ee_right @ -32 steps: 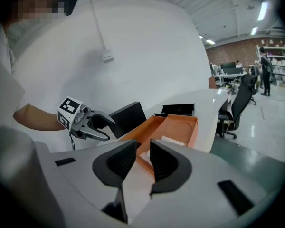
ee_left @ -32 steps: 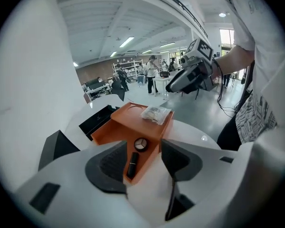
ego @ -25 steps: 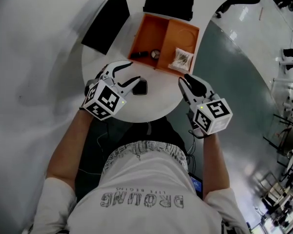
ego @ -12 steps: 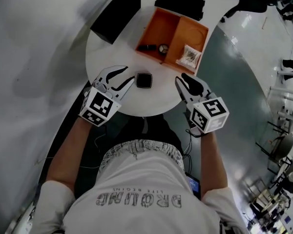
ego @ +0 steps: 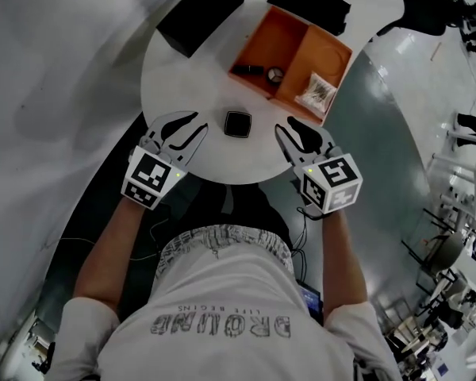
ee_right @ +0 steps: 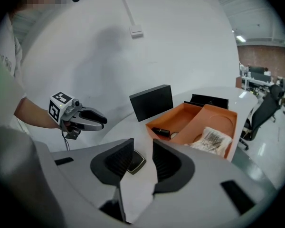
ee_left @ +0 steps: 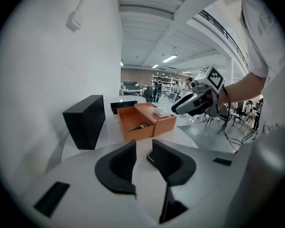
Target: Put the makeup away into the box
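While the black compact [ego: 238, 124] lies near the table's [ego: 174, 82] front edge, midway between them, the left gripper [ego: 200, 125], jaws just narrowing, and the right gripper [ego: 284, 127], jaws just widening, stand part-open and empty.

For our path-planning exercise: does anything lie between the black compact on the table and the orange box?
Nothing visible does. Only bare table separates the compact from the orange box. The box's near wall is the one thing to lift over.

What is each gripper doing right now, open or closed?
Left gripper: open, empty; its fingers have just been closing.
Right gripper: open, empty; its fingers have just been opening.
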{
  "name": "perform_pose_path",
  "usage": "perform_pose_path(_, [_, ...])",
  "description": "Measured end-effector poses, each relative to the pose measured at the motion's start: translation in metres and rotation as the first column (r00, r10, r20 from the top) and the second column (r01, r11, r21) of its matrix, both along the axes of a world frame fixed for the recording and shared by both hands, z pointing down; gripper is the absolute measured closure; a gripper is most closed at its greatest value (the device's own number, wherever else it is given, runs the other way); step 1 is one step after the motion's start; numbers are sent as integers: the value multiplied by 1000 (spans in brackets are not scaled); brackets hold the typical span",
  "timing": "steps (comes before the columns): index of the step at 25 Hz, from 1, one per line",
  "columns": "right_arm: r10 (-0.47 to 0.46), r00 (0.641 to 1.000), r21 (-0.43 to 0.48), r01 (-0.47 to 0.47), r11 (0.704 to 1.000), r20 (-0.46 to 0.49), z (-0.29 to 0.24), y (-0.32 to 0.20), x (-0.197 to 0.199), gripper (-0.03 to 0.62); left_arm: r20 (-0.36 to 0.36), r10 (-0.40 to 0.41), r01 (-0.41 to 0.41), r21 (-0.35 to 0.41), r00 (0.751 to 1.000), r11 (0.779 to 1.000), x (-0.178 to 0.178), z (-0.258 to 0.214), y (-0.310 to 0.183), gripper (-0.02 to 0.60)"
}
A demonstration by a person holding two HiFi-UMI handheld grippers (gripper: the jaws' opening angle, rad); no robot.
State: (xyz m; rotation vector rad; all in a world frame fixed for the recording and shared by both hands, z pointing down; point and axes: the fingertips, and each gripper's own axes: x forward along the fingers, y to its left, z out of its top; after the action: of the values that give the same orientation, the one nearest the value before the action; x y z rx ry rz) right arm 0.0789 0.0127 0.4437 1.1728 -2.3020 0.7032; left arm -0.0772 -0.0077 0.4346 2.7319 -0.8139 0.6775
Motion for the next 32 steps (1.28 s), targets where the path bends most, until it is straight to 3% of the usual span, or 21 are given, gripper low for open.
perform_pose_path(6, [-114, 992, -25, 112, 993, -49, 17, -6, -18, 439, -18, -68, 67, -26, 998, 997, -12, 7, 6, 462])
perform_pose_path(11, [-249, 963, -51, 245, 968, -100, 40, -11, -40, 409, -24, -131, 130, -47, 991, 990, -25, 13, 8, 462])
perform_pose_path(19, [-481, 848, -125, 464, 877, -222, 71, -10, -72, 334, -50, -220, 214, -101, 974, 972, -38, 25, 9, 462])
perform_pose_path(32, [-649, 668, -216, 617, 756, -364, 114, -2, -96, 260, -61, -290, 278, -153, 955, 948, -59, 46, 19, 462])
